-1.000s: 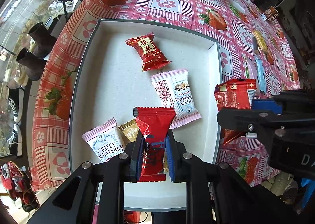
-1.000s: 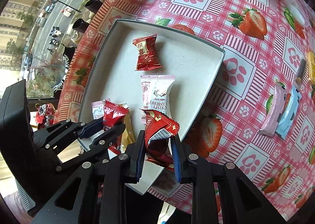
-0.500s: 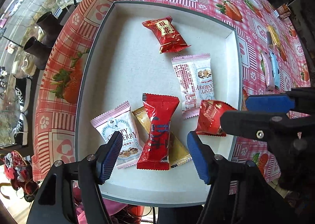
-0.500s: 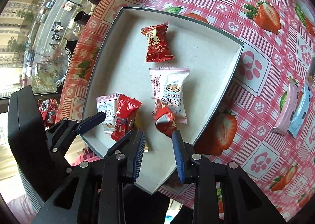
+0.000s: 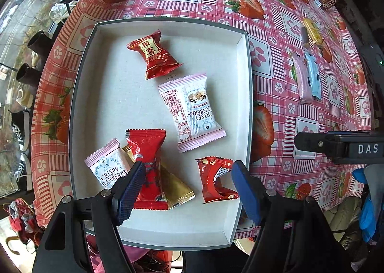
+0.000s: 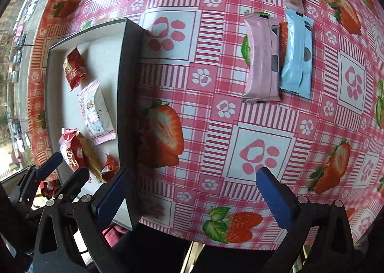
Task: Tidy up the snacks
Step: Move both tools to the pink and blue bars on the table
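Both the left gripper (image 5: 187, 184) and right gripper (image 6: 194, 193) gape wide, empty (pink packet (image 5: 192, 112) reads "CRISPY CRANBERRY")

black tongs (image 5: 188, 186), blue ribbed pads (image 5: 130, 187)

Six snack packets are held in the tray (image 5: 81, 95), which is set at the centre-left of the left wrist frame on the tablecloth (image 5: 276, 81). Three packets are overlapped at lower left in the tray, with the crumpled packet (image 5: 216, 183) at lower right. Two bar packets (image 6: 278, 57) are laid side by side on the cloth, at upper right of the right wrist frame, well apart from the tray.
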A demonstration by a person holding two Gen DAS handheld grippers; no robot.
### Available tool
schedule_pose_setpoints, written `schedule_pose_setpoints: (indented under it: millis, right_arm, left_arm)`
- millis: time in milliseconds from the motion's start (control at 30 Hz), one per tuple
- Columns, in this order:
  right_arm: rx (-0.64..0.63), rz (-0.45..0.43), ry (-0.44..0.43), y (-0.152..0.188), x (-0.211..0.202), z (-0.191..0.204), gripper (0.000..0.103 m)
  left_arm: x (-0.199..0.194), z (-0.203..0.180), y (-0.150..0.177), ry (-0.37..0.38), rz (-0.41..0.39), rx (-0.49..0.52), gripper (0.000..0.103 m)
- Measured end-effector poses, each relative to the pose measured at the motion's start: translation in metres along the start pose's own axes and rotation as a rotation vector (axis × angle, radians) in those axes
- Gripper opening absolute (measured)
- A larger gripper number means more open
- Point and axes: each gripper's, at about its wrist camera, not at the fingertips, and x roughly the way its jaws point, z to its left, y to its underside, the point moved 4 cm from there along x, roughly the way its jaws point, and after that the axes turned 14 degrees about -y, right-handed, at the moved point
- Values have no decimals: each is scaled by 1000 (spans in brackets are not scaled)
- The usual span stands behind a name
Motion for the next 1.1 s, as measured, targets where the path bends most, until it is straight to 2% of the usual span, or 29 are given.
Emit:
schedule_pose_setpoints:
  millis: [233, 400, 733, 1100]
  right_arm:
    - [186, -36, 9, -2, -13, -77, 103]
    - [230, -50, 12, -14, -18, -105, 103]
    - [192, -113, 32, -82, -31, -115, 103]
    - [146, -116, 45, -136, -14, -119, 103]
  left_arm:
    - [-10, -43, -9, 9, -12, 101, 78]
    - [-11, -63, -14, 7, 2, 134, 78]
    - [-13, -80, -15, -13, 40, 128, 78]
    - [-4, -98, -15, -34, 82, 115, 78]
